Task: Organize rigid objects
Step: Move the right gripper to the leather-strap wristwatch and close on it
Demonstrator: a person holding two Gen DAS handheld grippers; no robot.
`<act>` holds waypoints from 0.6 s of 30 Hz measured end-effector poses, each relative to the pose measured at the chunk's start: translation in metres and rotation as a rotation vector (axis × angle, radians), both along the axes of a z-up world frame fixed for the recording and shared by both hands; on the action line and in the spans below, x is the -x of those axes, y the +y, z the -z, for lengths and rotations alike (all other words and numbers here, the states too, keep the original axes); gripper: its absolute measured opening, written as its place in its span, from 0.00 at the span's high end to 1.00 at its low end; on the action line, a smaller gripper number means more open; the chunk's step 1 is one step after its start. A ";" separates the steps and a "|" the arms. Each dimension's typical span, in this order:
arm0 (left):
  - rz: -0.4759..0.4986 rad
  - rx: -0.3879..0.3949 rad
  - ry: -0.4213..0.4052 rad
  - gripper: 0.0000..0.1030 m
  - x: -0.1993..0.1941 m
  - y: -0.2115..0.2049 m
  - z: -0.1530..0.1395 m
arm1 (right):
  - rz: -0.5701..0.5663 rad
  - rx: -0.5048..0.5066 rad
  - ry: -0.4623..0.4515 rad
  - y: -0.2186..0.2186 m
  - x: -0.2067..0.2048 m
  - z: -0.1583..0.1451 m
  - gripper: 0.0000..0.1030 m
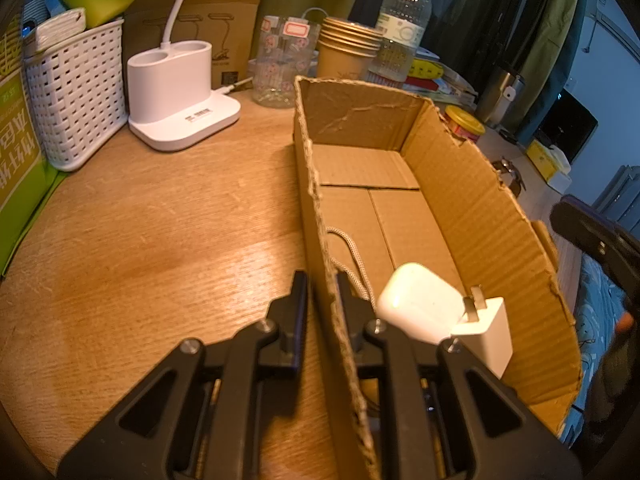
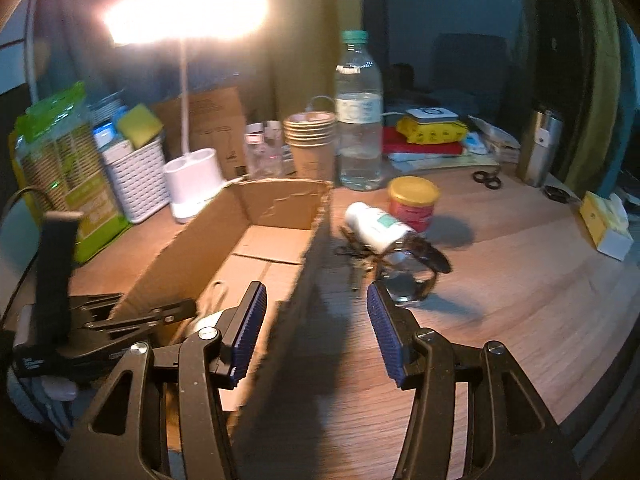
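An open cardboard box [image 1: 460, 200] stands on the wooden table [image 1: 160, 240]. Inside it lie a white earbud case [image 1: 420, 304], a white charger plug [image 1: 488, 332] and a pale cord [image 1: 352, 256]. My left gripper [image 1: 322, 280] is shut on the box's left wall. In the right wrist view my right gripper [image 2: 316, 292] is open and straddles the box's [image 2: 280, 204] right wall; its blue pads [image 2: 250, 332] stand apart from the cardboard. Just beyond, on the table, lie a white bottle [image 2: 376, 228], a wristwatch [image 2: 408, 284], dark glasses [image 2: 428, 252] and a red tin with a yellow lid [image 2: 414, 204].
Behind the box stand a white lamp base [image 1: 180, 92], a white basket [image 1: 76, 96], a glass jar [image 1: 284, 64], stacked paper cups [image 1: 348, 48] and a water bottle [image 1: 404, 24]. Scissors [image 2: 486, 179], a steel flask [image 2: 540, 148] and a yellow tissue box [image 2: 608, 220] lie to the right.
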State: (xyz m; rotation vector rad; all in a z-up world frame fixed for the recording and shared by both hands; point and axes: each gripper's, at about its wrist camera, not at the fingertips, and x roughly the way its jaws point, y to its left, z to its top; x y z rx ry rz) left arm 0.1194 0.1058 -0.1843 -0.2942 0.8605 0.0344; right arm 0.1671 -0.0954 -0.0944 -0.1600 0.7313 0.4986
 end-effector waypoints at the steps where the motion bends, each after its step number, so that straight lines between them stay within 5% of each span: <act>1: 0.000 0.000 0.000 0.87 0.000 0.000 0.000 | 0.015 -0.004 0.003 -0.004 -0.004 0.002 0.46; 18: 0.000 0.000 0.000 0.87 0.000 0.000 0.000 | 0.157 -0.004 0.103 -0.027 -0.060 0.044 0.36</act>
